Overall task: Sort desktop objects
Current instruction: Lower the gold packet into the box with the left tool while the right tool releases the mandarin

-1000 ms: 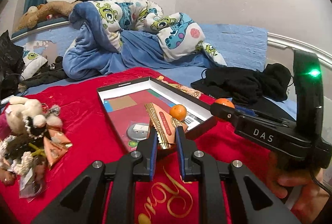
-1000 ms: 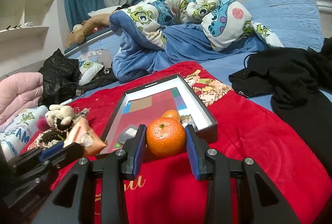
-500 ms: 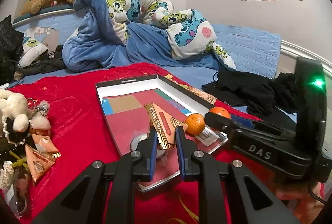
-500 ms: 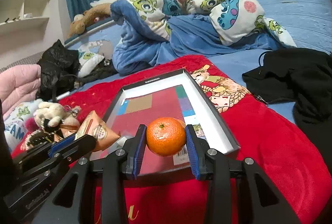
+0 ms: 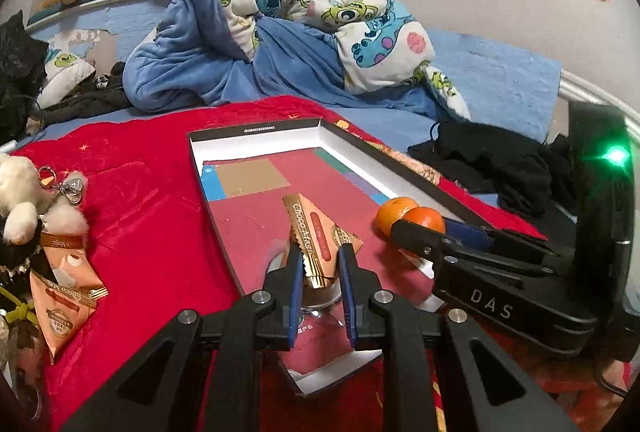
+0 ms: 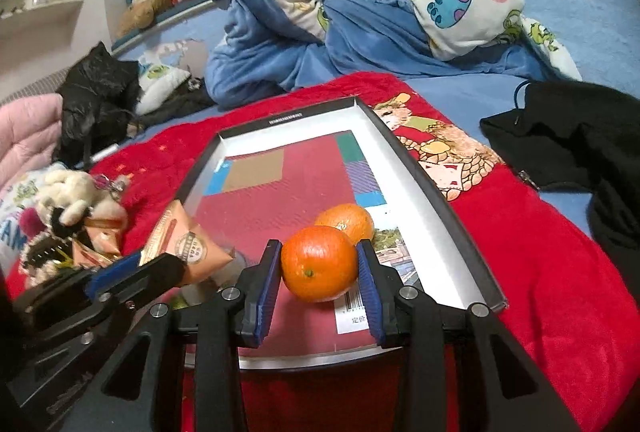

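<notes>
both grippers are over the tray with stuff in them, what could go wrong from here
1. The held mandarin in the right gripper sits right next to the loose mandarin in the tray; setting it down may knock that one rolling.
2. The left gripper pinches only the snack packet's lower end, so it could slip or twist free.
3. A round metal object lies under the packet; the packet may land on it instead of flat.
</notes>
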The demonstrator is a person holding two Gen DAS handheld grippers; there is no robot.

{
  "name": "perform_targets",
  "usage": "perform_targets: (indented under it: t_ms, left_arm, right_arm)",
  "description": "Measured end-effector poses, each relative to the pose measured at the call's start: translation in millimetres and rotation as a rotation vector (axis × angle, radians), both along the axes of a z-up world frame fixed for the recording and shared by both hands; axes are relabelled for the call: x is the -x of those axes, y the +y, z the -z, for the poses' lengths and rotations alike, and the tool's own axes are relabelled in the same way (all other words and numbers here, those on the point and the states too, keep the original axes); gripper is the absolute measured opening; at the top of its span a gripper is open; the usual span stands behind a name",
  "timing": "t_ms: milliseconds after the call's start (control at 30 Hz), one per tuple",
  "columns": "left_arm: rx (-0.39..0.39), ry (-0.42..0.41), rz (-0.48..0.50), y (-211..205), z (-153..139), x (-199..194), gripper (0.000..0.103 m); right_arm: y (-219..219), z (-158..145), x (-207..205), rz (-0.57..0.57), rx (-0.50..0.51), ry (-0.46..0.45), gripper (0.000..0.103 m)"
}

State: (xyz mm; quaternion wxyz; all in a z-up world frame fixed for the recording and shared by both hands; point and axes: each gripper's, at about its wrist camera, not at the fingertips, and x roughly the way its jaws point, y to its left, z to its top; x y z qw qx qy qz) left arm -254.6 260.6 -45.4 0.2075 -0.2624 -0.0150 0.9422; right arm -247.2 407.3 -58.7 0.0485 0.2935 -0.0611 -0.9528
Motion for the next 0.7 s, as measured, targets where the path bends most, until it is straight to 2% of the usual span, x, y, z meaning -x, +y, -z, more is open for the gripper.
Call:
perform_targets:
  t_ms: [133, 233, 533, 700]
  left_arm:
    - [0.055, 0.038, -0.005, 7.6, -0.2, -9.3, 0.017]
    - [0.073, 0.02, 0.0, 9.9, 3.3, -7.4, 0.017]
    - [0.01, -0.017, -0.021, -5.3, 7.1, -5.8, 0.017]
    - [0.016, -0.006, -0.011, -4.5, 6.2, -10.2, 0.017]
  right_arm:
    - [-0.3, 1.3, -6.1, 0.007, -0.011, 0.016, 0.036]
    - [-2.5, 1.6, -10.2, 0.005, -0.028, 0.02, 0.036]
    - [-4.7, 1.7, -14.1, -0.014, -0.036, 0.029, 0.037]
    - [-2.5, 0.7, -21.4, -0.004, -0.021, 0.044, 0.036]
